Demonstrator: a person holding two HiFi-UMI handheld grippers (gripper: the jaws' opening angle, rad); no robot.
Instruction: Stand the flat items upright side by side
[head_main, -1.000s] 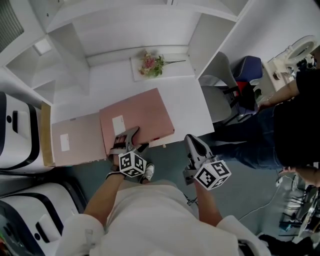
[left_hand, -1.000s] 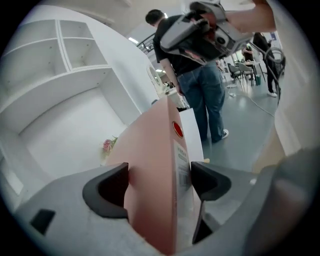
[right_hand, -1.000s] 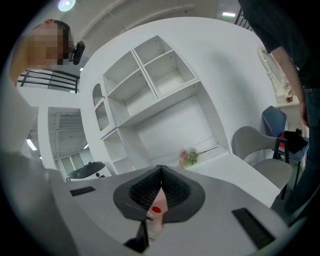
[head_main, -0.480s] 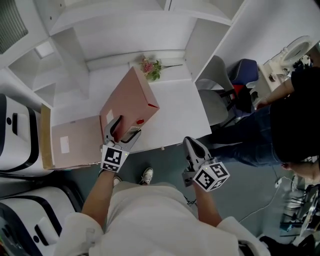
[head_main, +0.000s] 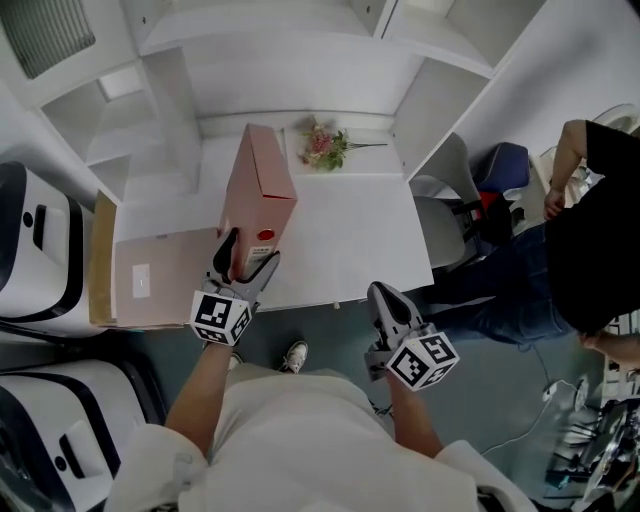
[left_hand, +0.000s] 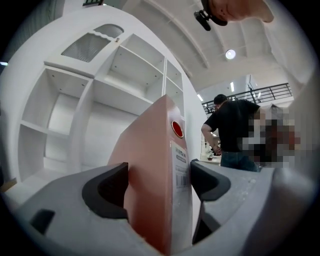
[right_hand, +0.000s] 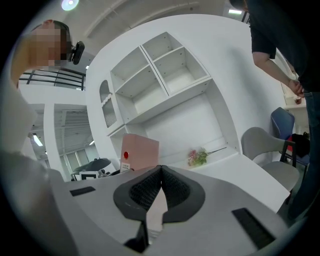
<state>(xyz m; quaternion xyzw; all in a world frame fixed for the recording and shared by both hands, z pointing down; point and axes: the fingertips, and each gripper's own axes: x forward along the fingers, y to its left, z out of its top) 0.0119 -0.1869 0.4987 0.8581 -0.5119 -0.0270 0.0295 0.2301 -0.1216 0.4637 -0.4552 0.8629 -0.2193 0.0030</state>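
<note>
Left gripper (head_main: 245, 258) is clamped on a pink binder (head_main: 262, 185), one jaw on each cover near the spine, pads pressing the sides. In the left gripper view the spine faces the camera between the jaws, with a red dot (left_hand: 177, 128) near its top and a white label (left_hand: 181, 170) with a barcode below it. The binder stands upright on edge over the white desk (head_main: 350, 230), spine toward the person holding it, long side running back toward the shelves (head_main: 290, 60). Whether its lower edge rests on the desk cannot be told.

A second pink binder, the flat binder (head_main: 160, 285), lies face up on the desk's left part, just left of the upright one, a small white label on its cover. Under its left edge a tan board (head_main: 101, 262) shows.

Right gripper (head_main: 385, 297) has its jaws closed together with nothing between them. It hangs in front of the desk's near edge, over the floor, well apart from both binders.

Flowers (head_main: 325, 147) lie at the back of the desk, just right of the upright binder's far end. To the right of the desk stands a grey chair (head_main: 445, 200), and beyond it a person (head_main: 590, 230) in a black top
</note>
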